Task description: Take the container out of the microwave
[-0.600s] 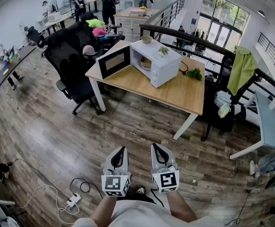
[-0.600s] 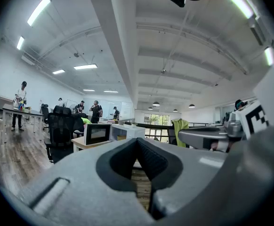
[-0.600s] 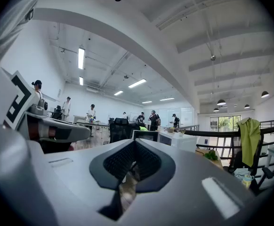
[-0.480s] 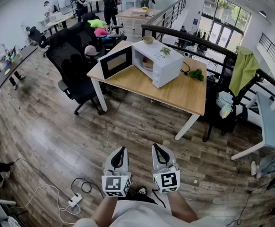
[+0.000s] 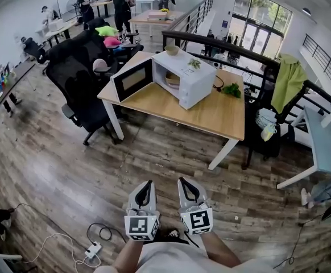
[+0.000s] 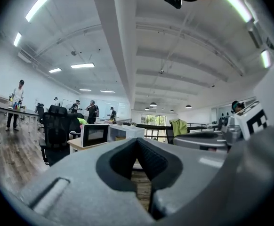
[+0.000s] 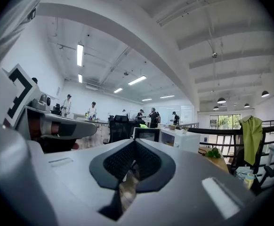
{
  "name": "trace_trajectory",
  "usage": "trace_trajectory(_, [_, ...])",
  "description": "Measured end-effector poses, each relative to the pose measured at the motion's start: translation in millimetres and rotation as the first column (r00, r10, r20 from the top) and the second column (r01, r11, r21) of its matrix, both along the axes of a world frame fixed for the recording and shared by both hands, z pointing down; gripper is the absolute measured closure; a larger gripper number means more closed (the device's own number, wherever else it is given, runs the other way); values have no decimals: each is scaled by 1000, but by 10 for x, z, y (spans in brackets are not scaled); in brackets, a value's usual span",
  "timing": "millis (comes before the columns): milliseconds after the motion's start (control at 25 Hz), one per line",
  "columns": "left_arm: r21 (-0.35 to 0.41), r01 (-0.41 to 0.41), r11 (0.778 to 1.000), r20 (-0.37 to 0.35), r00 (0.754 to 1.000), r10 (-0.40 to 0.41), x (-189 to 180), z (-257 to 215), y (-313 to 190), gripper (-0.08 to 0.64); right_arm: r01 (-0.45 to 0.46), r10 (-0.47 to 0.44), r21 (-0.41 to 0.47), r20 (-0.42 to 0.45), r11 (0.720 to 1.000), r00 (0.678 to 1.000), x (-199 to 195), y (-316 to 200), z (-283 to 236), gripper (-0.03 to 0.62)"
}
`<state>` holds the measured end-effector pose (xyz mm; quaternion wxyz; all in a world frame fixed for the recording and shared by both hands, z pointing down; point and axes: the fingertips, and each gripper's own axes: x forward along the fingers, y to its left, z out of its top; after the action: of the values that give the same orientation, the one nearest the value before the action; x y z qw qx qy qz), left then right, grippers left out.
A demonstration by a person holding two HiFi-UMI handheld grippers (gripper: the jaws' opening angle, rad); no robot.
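The container [image 5: 173, 79] sat inside the open microwave [image 5: 197, 83] at upper centre, well apart from and straight ahead of the left gripper [image 5: 145, 189] and right gripper [image 5: 186, 187] at bottom centre, both closed on nothing and neither clearly nearer.

Both forearms [image 5: 215, 251] reach forward from the body, side by side and close together, each hand holding its gripper low in front of the torso. The left gripper [image 5: 149, 182] and the right gripper [image 5: 181, 181] point ahead, nearly parallel and just apart, marker cubes [image 5: 142, 226] facing up. Each gripper's jaws meet at the tips, with nothing between them.
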<state>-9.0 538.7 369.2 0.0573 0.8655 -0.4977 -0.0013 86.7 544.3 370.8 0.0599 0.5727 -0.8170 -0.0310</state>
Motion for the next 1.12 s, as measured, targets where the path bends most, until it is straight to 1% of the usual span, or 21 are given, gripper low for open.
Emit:
trace_trajectory(120, [-19, -6, 1000, -3, 1000, 6, -113, 28, -204, 557, 0, 0, 0, 3, 1000, 1000, -132, -181, 0, 580])
trace_trajectory(240, [-34, -9, 999, -7, 1000, 9, -276, 41, -452, 557, 8, -8, 7, -14, 1000, 1000, -293, -396, -50, 575])
trace_trajectory(480, [-19, -22, 1000, -15, 1000, 21, -526, 44, -998, 557, -3, 2, -4, -35, 1000, 999, -515, -924, 2, 568])
trace_trajectory(760, [-35, -43, 998, -32, 999, 42, -856, 87, -1559, 557, -2, 1, -32, -22, 999, 1000, -777, -1452, 86, 545])
trace_trajectory(1000, [-65, -68, 996, -36, 997, 65, -1045, 195, -1755, 557, -27, 25, -49, -37, 998, 999, -957, -1664, 164, 537])
trace_trajectory(1120, [-80, -77, 994, -38, 997, 74, -1083, 233, -1845, 557, -34, 32, -62, -36, 998, 999, -1001, -1755, 197, 537])
